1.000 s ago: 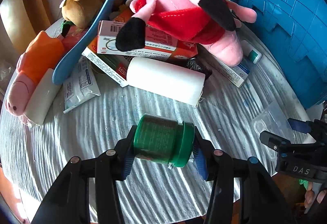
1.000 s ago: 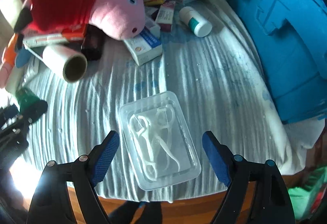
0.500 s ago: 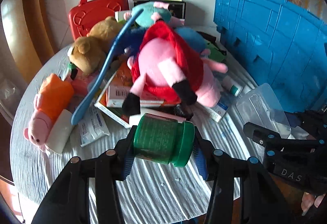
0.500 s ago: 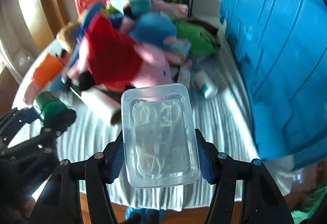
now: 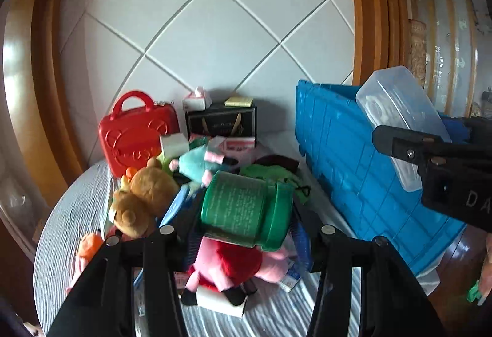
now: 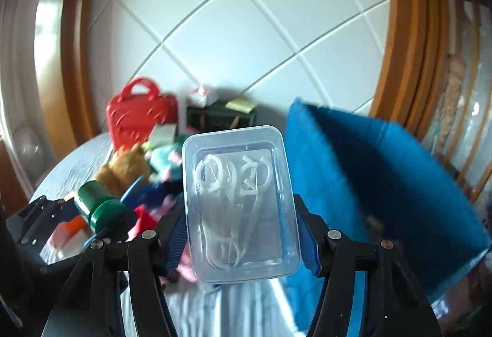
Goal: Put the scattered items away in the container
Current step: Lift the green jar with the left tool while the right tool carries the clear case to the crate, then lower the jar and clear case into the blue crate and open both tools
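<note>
Left wrist view: green jar (image 5: 246,209) clamped sideways in the left gripper (image 5: 244,232), raised above plush toys (image 5: 236,266) on the desk (image 5: 70,208), beside the blue container (image 5: 347,171). Right wrist view: clear floss-pick box (image 6: 240,201) gripped by the right gripper (image 6: 241,240), beside the container.

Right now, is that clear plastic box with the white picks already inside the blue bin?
No: the right tool grips the clear plastic box by its sides up in the air, beside the blue bin.
</note>
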`<state>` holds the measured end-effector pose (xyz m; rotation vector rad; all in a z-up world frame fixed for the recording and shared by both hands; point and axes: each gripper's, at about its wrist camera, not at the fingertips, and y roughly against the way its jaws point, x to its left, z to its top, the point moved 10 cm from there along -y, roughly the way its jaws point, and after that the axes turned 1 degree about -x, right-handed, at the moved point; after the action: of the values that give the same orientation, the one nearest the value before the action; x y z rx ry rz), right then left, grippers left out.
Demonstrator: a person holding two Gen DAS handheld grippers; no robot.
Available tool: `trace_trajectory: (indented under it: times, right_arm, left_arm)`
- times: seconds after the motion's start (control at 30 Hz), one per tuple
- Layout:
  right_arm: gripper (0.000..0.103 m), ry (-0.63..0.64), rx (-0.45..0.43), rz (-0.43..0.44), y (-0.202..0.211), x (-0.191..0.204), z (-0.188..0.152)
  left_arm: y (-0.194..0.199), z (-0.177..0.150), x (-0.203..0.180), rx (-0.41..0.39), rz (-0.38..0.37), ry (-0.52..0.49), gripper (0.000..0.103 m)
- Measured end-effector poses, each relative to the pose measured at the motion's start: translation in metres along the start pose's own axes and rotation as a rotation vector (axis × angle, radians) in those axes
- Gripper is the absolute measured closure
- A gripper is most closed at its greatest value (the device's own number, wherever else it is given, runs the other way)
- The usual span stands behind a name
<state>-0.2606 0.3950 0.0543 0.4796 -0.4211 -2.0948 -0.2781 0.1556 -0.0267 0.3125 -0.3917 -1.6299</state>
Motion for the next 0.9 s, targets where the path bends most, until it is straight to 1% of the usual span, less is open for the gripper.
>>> trace_trajectory:
  times: [0.1,0.17,0.27,0.33,0.4,0.47,0.5,0.6,0.67,0.77,0.83,0.9]
  right_arm:
    - [0.042,0.008,-0.030,-0.062,0.012,-0.051,0.025]
    - [0.042,0.013,-0.038,-0.104,0.015,-0.087,0.034]
    - [0.042,0.012,-0.031,-0.155,0.010,-0.151,0.043]
    - [0.042,0.021,-0.018,-0.185,0.001,-0.196,0.047]
    - [0.042,0.034,0.004,-0.204,-0.015,-0.236,0.048]
    - [0.042,0.031,0.045,-0.205,-0.037,-0.276,0.047]
    - [0.042,0.030,0.075,-0.203,-0.050,-0.295,0.044]
    - [0.042,0.036,0.194,-0.179,-0.101,-0.340,0.024]
    - [0.042,0.061,0.284,-0.161,-0.136,-0.359,0.000]
    - [0.042,0.088,0.430,-0.117,-0.189,-0.376,-0.050]
    - [0.042,0.075,0.526,-0.067,-0.222,-0.382,-0.083]
    - [0.042,0.058,0.614,-0.025,-0.248,-0.385,-0.113]
  left_arm:
    - [-0.003,0.036,-0.033,-0.029,-0.035,-0.011,0.054]
    - [-0.008,0.062,-0.065,-0.049,-0.072,-0.017,0.054]
    - [-0.018,0.100,-0.116,-0.075,-0.096,-0.033,0.054]
    - [-0.032,0.125,-0.155,-0.065,-0.120,-0.029,0.054]
    - [-0.055,0.146,-0.196,-0.017,-0.148,-0.013,0.054]
    - [-0.088,0.158,-0.235,0.074,-0.167,0.023,0.054]
    - [-0.109,0.160,-0.255,0.136,-0.179,0.036,0.054]
    - [-0.166,0.144,-0.304,0.312,-0.143,0.025,0.054]
    - [-0.202,0.122,-0.326,0.434,-0.094,0.001,0.054]
    - [-0.251,0.073,-0.348,0.640,-0.047,0.011,0.054]
    - [-0.280,0.038,-0.353,0.747,0.004,0.006,0.054]
    - [-0.301,0.008,-0.357,0.830,0.052,-0.020,0.054]
